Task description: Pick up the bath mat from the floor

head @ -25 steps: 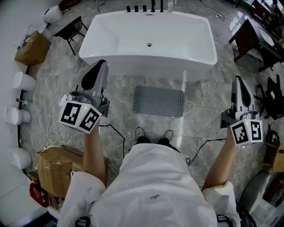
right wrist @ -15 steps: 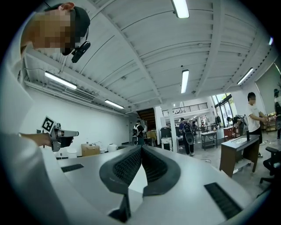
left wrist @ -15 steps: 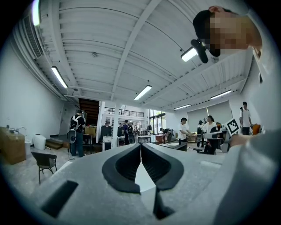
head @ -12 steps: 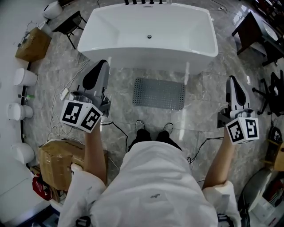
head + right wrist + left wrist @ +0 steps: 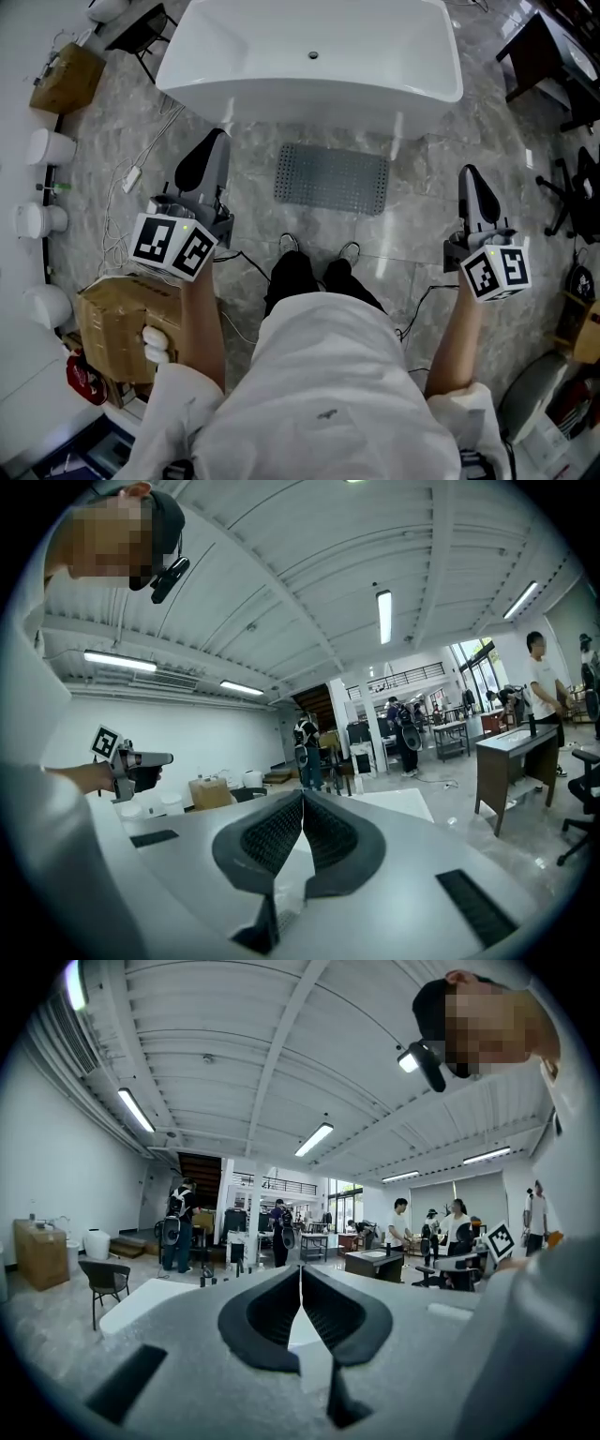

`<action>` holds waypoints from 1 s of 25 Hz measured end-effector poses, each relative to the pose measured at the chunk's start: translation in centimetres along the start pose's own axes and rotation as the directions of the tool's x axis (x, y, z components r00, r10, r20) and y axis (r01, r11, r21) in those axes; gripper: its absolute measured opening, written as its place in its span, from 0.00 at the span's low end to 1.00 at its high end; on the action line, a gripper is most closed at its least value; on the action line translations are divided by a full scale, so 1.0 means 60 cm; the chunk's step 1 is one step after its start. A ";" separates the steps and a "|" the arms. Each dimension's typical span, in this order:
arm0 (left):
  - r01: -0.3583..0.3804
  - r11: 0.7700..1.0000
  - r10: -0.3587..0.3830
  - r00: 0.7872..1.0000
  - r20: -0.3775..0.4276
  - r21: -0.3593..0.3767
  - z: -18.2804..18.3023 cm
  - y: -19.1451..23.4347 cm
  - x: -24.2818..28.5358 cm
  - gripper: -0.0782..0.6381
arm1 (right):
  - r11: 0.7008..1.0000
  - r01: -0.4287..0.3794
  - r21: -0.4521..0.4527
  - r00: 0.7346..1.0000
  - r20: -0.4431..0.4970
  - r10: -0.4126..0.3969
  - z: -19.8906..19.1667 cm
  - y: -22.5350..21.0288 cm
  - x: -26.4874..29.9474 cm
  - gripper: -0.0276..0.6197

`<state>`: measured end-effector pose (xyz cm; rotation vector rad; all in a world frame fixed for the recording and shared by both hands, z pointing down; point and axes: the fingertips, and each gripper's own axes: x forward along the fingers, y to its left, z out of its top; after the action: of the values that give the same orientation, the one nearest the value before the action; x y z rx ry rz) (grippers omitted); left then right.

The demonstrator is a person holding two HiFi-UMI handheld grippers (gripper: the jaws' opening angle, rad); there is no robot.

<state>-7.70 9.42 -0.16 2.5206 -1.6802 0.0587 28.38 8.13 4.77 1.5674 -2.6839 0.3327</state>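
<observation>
The grey bath mat [image 5: 331, 178], dotted with small holes, lies flat on the marble floor in front of the white bathtub [image 5: 309, 61] in the head view. My left gripper [image 5: 214, 142] is held to the left of the mat, well above the floor, shut and empty. Out to the right of the mat my right gripper [image 5: 468, 177] hangs shut, with nothing in it. In the left gripper view the left gripper [image 5: 300, 1274] shows its jaws pressed together, pointing level across the room. The right gripper [image 5: 302, 801] in its own view is likewise shut. The mat appears in neither gripper view.
The person's feet [image 5: 309, 272] stand just in front of the mat. A cardboard box [image 5: 117, 319] sits at the lower left, another box [image 5: 66, 80] and white jars [image 5: 47, 147] along the left wall. Cables [image 5: 141, 169] trail on the floor. A dark table [image 5: 553, 66] and chair stand at the right.
The head camera has come forward and lower, so tub and mat slid up the picture. Both grippers have sunk, the right one drifting left; both stayed shut.
</observation>
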 end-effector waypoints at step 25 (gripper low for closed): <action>0.107 0.992 -0.114 0.984 -0.134 -0.064 -0.131 0.233 0.051 0.13 | 0.984 0.159 0.079 0.970 -0.199 -0.141 -0.149 0.117 0.166 0.06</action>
<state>-19.14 2.18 8.92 2.5007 -1.4684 0.1690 16.54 4.58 13.47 1.6555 -2.4221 0.5811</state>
